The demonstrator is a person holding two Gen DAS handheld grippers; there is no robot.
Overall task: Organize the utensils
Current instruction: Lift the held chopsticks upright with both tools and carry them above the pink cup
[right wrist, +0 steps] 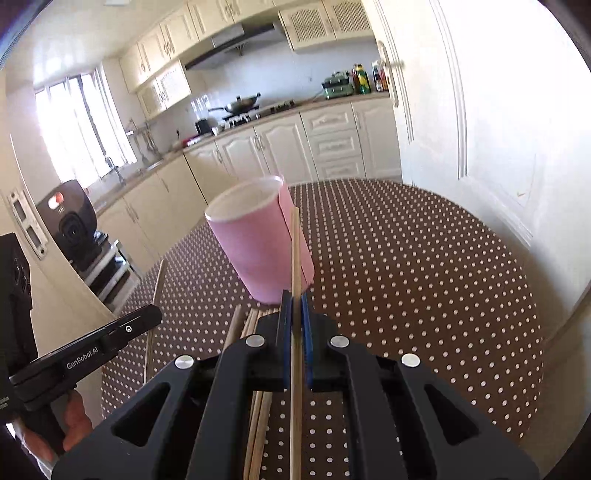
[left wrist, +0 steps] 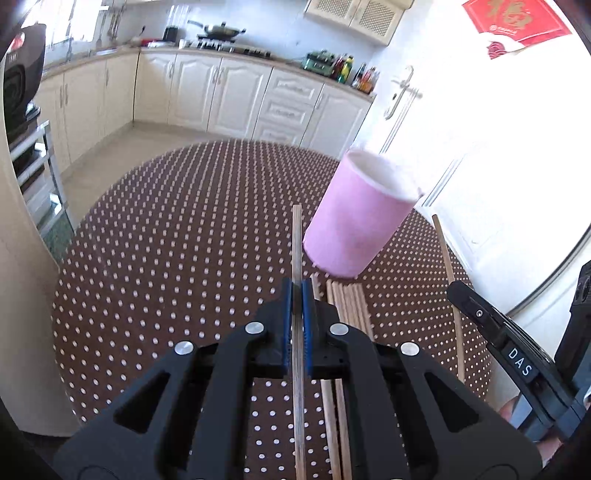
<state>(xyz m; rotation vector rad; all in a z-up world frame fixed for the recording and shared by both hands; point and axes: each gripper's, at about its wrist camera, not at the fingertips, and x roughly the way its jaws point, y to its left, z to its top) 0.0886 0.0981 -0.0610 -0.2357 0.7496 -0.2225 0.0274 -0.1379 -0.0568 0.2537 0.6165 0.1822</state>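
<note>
Two grippers each pinch a single wooden chopstick between blue pads. In the left wrist view the left gripper (left wrist: 296, 295) is clamped on a greyish chopstick (left wrist: 297, 240) that runs straight through the jaws, its far end standing clear of the tablecloth and reaching up beside the lower left edge of the pink cup (left wrist: 354, 218). In the right wrist view the right gripper (right wrist: 294, 306) is likewise closed tight on a pale chopstick (right wrist: 295, 243), whose far end crosses in front of the cup's right side. Beneath and just beyond both sets of fingers, a loose bundle of chopsticks (left wrist: 349, 302) lies flat on the brown tablecloth with white dots (left wrist: 184, 240), side by side, their far ends close to the base of the cup. The cup stands upright on the cloth just past the bundle, its white inside visible at the rim. At the right edge of the left view the other gripper's black body shows, with fingers of the person's hand (left wrist: 511, 411) under it. Farther off, cream kitchen cabinets (left wrist: 229, 96) line the wall, with a wok (left wrist: 221, 31) on the stove above them.
</note>
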